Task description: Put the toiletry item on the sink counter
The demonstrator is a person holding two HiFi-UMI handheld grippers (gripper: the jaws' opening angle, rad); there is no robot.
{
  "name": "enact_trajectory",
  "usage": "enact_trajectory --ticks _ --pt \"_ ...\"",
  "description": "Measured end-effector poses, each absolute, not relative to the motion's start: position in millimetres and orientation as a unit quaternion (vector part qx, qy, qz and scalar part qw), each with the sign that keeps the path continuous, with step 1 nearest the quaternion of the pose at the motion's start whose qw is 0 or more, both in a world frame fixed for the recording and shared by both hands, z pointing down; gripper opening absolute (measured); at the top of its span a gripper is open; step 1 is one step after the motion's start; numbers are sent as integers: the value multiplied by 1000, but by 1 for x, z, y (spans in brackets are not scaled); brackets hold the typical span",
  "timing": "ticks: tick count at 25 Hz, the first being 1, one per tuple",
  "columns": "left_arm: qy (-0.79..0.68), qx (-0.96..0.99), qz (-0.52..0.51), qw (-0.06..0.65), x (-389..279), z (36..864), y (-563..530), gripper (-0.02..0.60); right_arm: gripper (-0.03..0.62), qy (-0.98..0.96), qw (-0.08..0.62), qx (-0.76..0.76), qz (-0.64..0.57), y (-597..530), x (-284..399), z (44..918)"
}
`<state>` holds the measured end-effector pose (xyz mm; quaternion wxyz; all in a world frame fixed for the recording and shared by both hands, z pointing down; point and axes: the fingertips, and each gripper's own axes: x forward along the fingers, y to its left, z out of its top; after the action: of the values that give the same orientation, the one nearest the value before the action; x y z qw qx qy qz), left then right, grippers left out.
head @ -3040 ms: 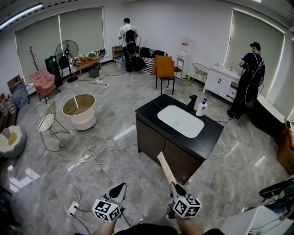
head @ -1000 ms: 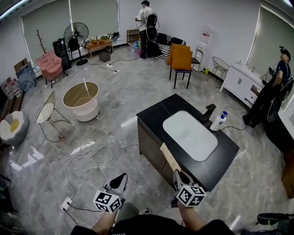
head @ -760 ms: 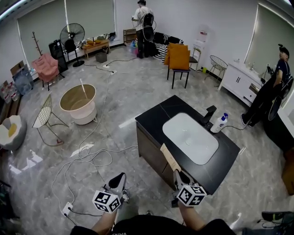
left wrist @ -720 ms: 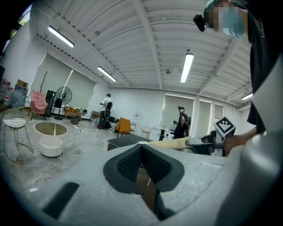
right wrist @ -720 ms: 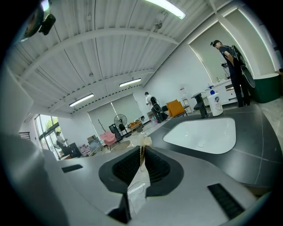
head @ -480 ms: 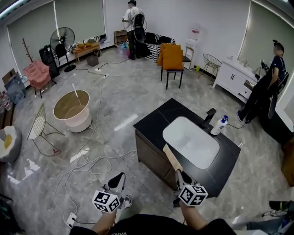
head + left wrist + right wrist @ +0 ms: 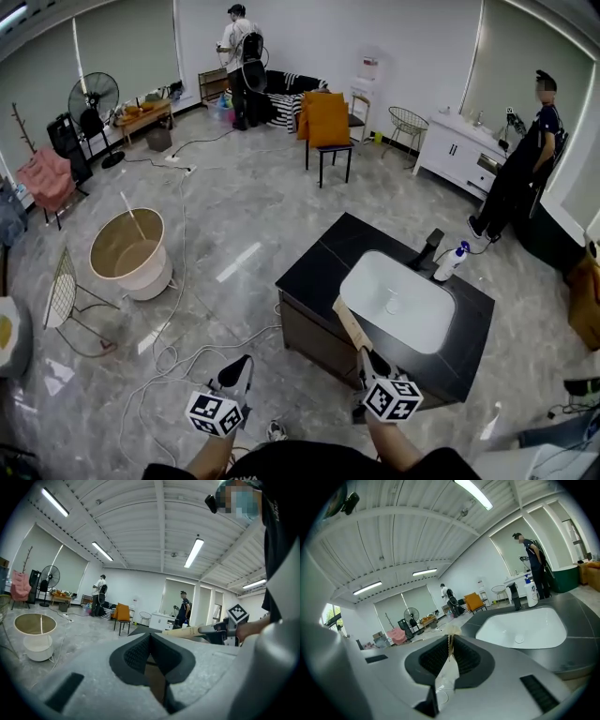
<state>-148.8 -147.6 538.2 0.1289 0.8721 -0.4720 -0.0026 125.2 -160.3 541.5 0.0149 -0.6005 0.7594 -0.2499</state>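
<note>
My right gripper (image 7: 367, 355) is shut on the toiletry item (image 7: 347, 325), a long flat tan strip that points up and left. Its far end reaches over the near edge of the black sink counter (image 7: 322, 269). In the right gripper view the item (image 7: 452, 630) stands edge-on between the pads, with the white basin (image 7: 520, 625) just ahead to the right. My left gripper (image 7: 242, 371) hangs over the floor left of the counter, shut with nothing in it. In the left gripper view its pads (image 7: 138, 653) meet, and the item (image 7: 186, 631) shows at the right.
A black faucet (image 7: 431, 250) and a white pump bottle (image 7: 452, 261) stand at the counter's far edge. Cables (image 7: 173, 349) lie on the floor to the left, near a round tub (image 7: 129, 251). A person (image 7: 516, 178) stands by a white cabinet (image 7: 455, 155).
I have walked closer to the sink counter, and both grippers came along. The item's tip now reaches over the counter's near edge. Neither gripper's jaws changed.
</note>
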Motion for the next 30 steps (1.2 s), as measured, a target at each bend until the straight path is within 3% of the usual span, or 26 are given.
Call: enact_trajectory --ticks 15,30 --pt "-422 896 5 136 -195 545 -213 6 32 730 19 -641 -237 -219 68 548" --pt "-477 868 0 136 -199 546 -287 6 32 740 -9 -630 -237 -325 95 562"
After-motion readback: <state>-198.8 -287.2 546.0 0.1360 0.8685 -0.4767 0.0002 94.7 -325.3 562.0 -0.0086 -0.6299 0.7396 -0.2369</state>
